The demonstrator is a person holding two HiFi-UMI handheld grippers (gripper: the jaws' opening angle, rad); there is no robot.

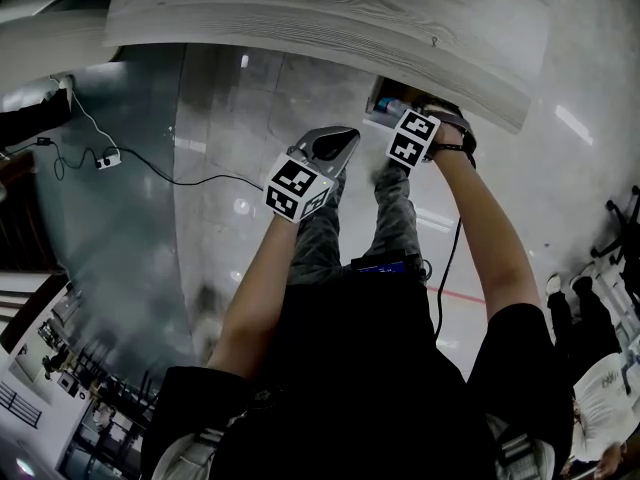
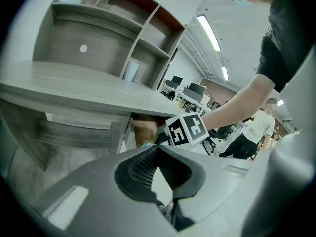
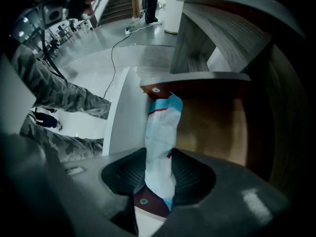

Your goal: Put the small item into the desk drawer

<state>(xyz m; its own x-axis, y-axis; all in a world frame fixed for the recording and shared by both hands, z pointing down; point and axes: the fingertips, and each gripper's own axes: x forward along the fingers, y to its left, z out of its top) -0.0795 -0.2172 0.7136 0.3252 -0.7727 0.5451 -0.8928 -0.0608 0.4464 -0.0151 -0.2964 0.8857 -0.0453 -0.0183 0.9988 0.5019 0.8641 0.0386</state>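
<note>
The light-blue-and-white packet point(image 3: 163, 122) runs lengthwise along the right hand-held gripper point(image 3: 159, 151), far end pointing down into the open drawer point(image 3: 217, 127), just inside its white front panel point(image 3: 121, 127). The jaws stand wide, pads pinching the packet's sides; the left hand-held gripper point(image 2: 158, 147), tips pressed together, hangs before the counter point(image 2: 74, 88). Bare brown drawer floor lies beside the packet

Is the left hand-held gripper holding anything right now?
No: in its own view the left hand-held gripper has its jaws closed tip to tip, with nothing between them.
</note>
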